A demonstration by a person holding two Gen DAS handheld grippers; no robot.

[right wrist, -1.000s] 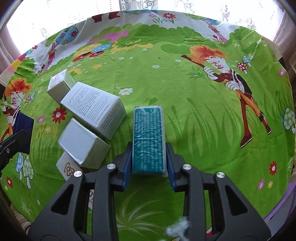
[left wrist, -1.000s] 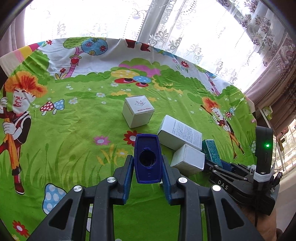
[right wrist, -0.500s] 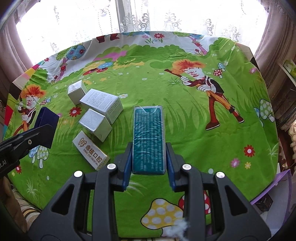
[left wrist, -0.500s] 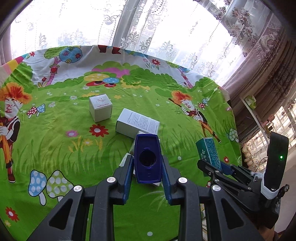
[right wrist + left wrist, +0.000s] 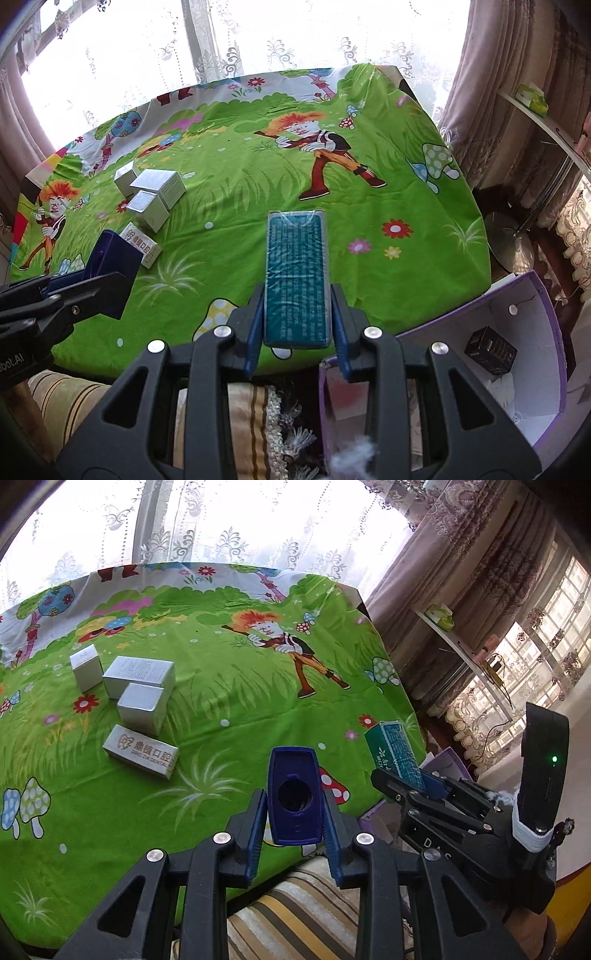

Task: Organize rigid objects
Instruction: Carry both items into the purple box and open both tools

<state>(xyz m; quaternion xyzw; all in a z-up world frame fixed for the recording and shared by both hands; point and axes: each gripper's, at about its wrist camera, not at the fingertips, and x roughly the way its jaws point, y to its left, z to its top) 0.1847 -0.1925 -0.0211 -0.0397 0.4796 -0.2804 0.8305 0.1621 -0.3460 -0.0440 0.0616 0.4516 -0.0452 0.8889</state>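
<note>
Table (image 5: pixel 424 236) at window: four silver boxes (image 5: pixel 149 210) left at 10 o'clock, black item (image 5: pixel 489 349) already in purple bin (image 5: pixel 546 325), left tongs (image 5: pixel 293 821) clamp blue box (image 5: pixel 293 795), right tongs (image 5: pixel 297 328) clamp teal box (image 5: pixel 297 277), both unplaced.

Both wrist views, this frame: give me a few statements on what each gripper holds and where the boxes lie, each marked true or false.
1. The left gripper is clamped on a dark blue plastic case. True.
2. The right gripper is open and holds nothing. False: it grips a teal plastic-wrapped box.
3. Four silver-white cardboard boxes lie on the green cartoon tablecloth. True.
4. The purple open storage box sits on the tablecloth. False: it sits below the table edge, with a small black object inside.
</note>
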